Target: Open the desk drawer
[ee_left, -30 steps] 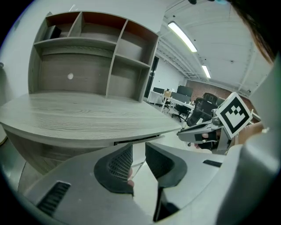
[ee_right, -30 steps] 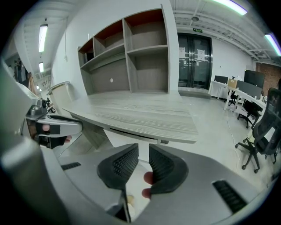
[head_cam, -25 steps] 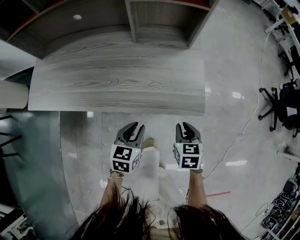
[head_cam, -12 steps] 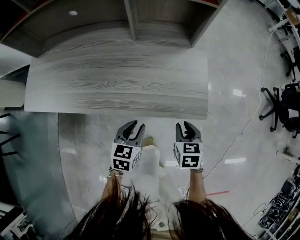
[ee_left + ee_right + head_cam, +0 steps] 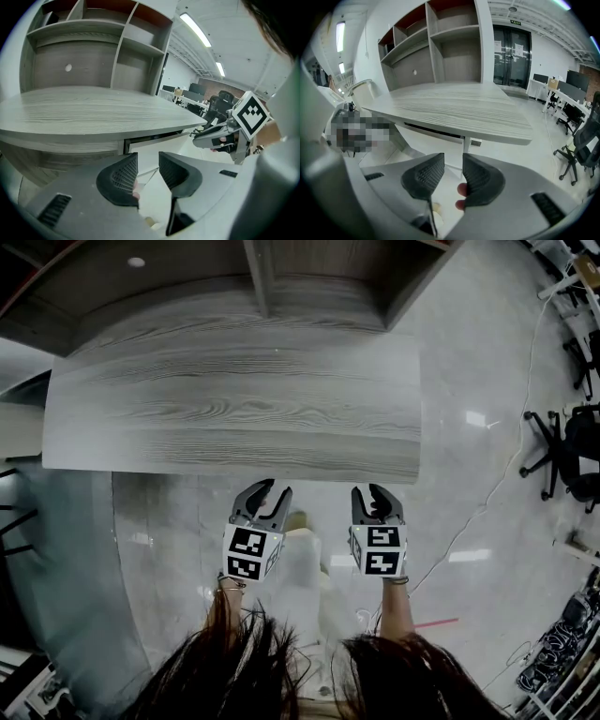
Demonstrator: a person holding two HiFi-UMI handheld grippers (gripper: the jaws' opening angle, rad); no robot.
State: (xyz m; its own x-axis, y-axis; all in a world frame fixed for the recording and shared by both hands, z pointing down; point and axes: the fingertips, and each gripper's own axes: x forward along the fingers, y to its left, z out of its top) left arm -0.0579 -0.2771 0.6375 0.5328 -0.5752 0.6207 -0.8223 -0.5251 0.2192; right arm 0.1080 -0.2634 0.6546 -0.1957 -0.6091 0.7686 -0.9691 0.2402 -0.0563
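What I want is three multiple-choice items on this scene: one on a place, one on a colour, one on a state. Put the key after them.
1. Relative to the desk, where are the left gripper and the right gripper?
A. resting on its top
B. over the floor, short of its near edge
C. inside a sink

2. What colour is the desk top?
A. grey wood grain
B. bright red
C. black

3. How do both grippers' jaws stand?
A. shut on a handle
B. pressed together, empty
C. apart, nothing between them

Key:
1 B: the head view shows both grippers over the floor, short of the desk edge.
2 A: grey grain runs across the whole top.
3 C: each gripper view shows an empty gap between jaws that have just been opening.
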